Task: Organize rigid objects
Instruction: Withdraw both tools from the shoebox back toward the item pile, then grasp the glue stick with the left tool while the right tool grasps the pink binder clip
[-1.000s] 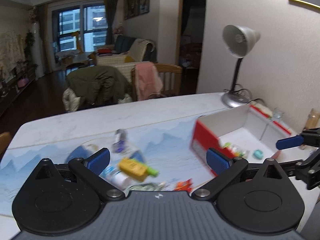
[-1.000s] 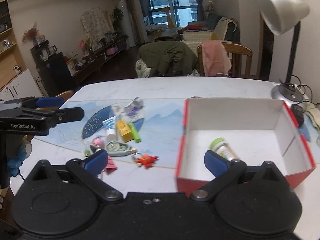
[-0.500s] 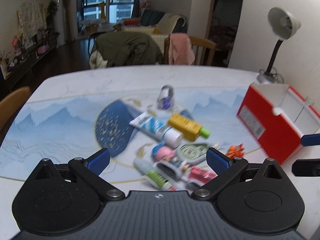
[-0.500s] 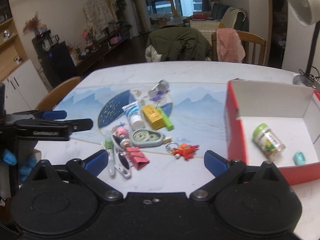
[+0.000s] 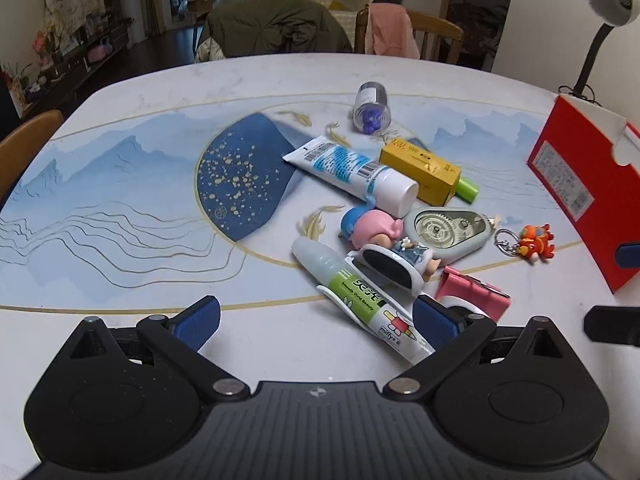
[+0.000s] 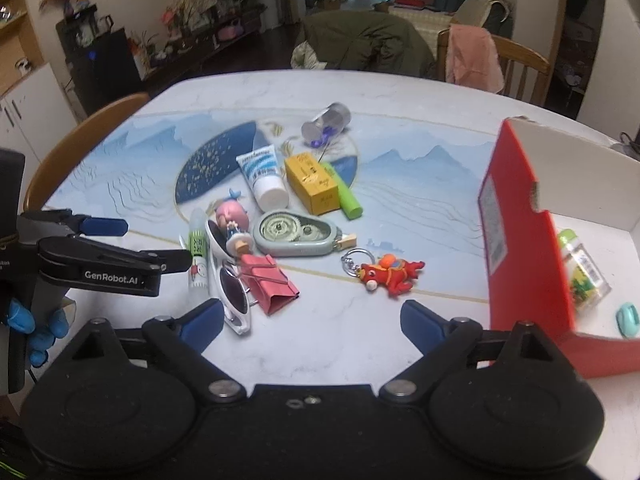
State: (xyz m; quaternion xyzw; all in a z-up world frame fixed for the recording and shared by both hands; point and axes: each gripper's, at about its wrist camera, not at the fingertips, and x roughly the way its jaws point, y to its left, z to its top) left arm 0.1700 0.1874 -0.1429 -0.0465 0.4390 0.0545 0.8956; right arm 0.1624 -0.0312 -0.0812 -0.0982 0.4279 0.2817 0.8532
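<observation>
Inside the red box [image 6: 520, 248] lie a jar [image 6: 582, 264] and teal clip [image 6: 627, 319]; both tools empty, right tool [image 6: 312, 320] closing.

box [image 6: 520, 240] right of pile | jar [image 6: 582, 262] in box | keychain [image 6: 390, 274] between

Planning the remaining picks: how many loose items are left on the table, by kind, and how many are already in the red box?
Tubes and sticks: 3 (white tube, glue stick, green stick)
Containers: 2
Toys: 2
Sunglasses: 1
Correction tape: 1
Binder clip: 1
In red box: 2
Total: 12
</observation>
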